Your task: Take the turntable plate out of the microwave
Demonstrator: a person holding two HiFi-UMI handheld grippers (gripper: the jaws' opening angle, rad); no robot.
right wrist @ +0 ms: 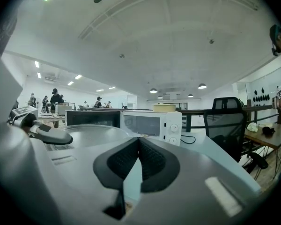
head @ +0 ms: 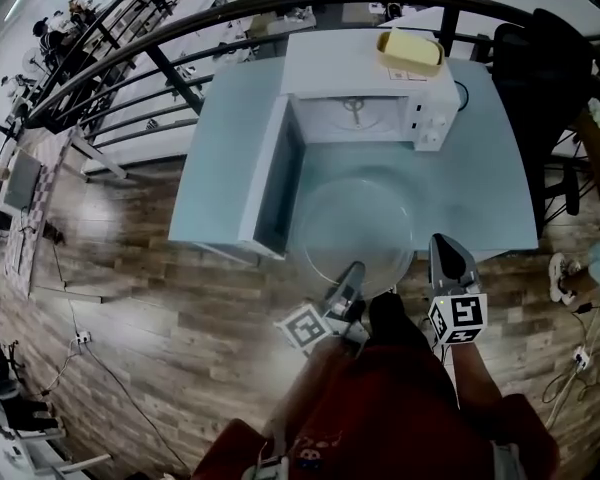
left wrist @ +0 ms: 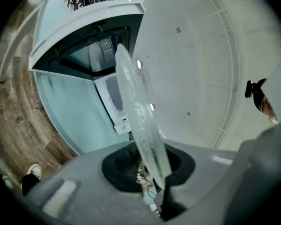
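The round clear glass turntable plate (head: 355,223) is hanging outside the open white microwave (head: 420,108), above the pale blue table (head: 215,168), its far rim hard to trace. The left gripper (head: 348,286) is pinching its near edge; the right gripper (head: 450,258) is sitting closed, empty.

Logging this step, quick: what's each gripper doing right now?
Left gripper: shut on the turntable plate.
Right gripper: shut, holding nothing.

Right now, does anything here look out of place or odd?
Only the glass turntable plate: it is out of the open microwave, held by its rim in the left tool alone, jutting past the front edge of the table.
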